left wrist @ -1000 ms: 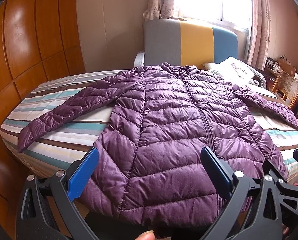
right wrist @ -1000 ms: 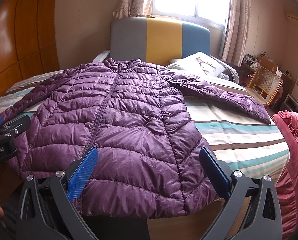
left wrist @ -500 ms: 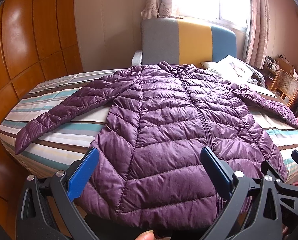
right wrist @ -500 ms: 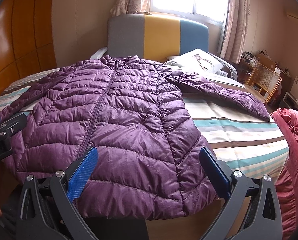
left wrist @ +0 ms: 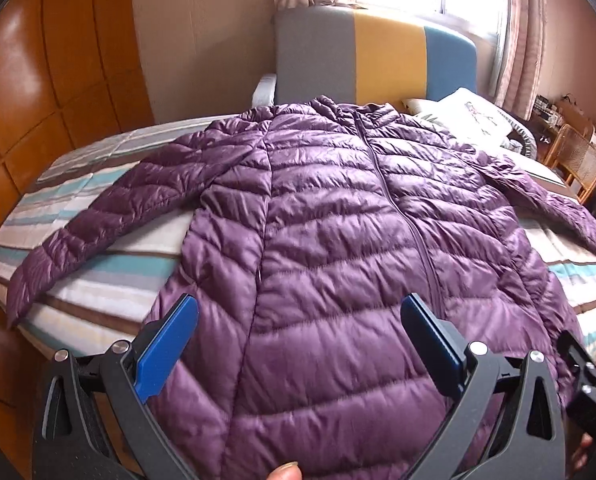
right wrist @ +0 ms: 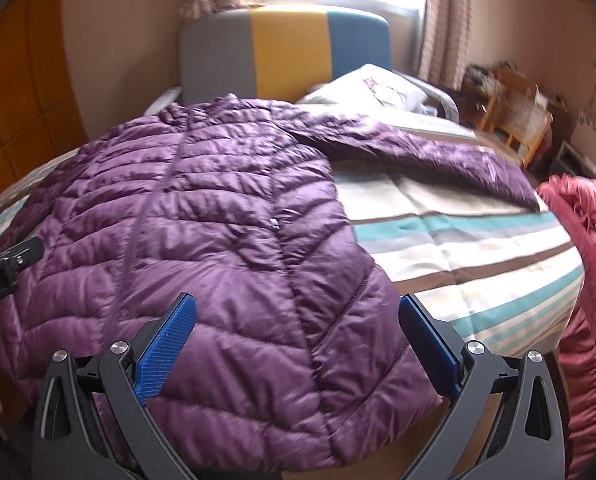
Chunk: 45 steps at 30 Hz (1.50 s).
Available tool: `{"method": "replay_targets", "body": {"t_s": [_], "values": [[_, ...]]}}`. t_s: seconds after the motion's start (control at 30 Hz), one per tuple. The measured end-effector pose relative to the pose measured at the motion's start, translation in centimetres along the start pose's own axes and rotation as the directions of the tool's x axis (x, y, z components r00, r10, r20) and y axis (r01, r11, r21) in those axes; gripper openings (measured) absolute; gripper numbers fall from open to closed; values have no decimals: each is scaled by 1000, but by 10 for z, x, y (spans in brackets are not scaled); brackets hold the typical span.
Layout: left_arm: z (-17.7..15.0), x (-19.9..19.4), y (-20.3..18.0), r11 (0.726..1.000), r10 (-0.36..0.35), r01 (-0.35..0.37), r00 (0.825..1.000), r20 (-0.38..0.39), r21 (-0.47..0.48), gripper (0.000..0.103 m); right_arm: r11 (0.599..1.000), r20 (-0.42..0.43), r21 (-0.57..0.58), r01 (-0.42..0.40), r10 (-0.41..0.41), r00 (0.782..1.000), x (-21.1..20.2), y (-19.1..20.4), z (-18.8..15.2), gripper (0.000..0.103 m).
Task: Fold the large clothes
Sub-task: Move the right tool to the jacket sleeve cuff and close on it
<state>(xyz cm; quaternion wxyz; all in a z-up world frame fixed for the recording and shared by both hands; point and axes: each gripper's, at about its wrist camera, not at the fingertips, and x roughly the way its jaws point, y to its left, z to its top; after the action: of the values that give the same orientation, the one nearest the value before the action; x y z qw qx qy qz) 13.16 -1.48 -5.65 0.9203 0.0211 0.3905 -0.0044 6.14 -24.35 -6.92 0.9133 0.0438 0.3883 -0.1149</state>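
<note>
While the striped bed (left wrist: 98, 280) carried the purple quilted puffer jacket (left wrist: 338, 260) spread flat, front up, sleeves out, the left gripper (left wrist: 298, 344) and right gripper (right wrist: 294, 344) hovered over its hem, blue-padded jaws wide apart, gripping nothing.

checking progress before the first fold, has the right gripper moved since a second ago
Yes. The right gripper has come forward over the purple jacket: the headboard looms larger, and its view has swung right, toward the pink bedding.
</note>
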Motion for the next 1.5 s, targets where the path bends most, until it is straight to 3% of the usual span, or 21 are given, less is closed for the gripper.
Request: {"method": "replay_targets", "body": {"t_s": [0.4,0.67,0.8,0.9,1.0,1.2,1.3,1.37,1.47,1.5], "values": [[46,55,-5,999,-51,51,999,-16,4,101,977,-62,181,116,-107,992,55,-71,35,100],[73,98,-14,998,-54,55,997,-51,17,101,925,-95,336,179,-156,983,101,-132,66,96],[87,119,-19,998,-63,64,996,-62,13,101,892,-109,401,210,-181,977,121,-160,80,90],[97,137,-26,997,-60,63,996,-70,34,101,848,-110,484,218,-188,976,134,-190,89,88],[105,153,-28,995,-92,94,991,-97,21,101,778,-98,590,215,-195,976,142,-223,95,84],[112,177,-25,996,-91,91,988,-127,-13,101,642,-80,745,181,-183,980,164,-279,102,83],[116,183,-25,995,-96,95,987,-127,-10,101,580,-81,795,176,-185,979,177,-299,103,73],[120,187,-24,995,-99,98,986,-131,-12,101,570,-85,799,192,-208,974,182,-307,109,66],[123,192,-21,995,-103,103,985,-141,-6,101,579,-112,785,221,-218,970,190,-312,118,26],[124,193,-21,994,-109,109,984,-139,-4,101,595,-115,770,229,-224,968,191,-312,122,18]]}}
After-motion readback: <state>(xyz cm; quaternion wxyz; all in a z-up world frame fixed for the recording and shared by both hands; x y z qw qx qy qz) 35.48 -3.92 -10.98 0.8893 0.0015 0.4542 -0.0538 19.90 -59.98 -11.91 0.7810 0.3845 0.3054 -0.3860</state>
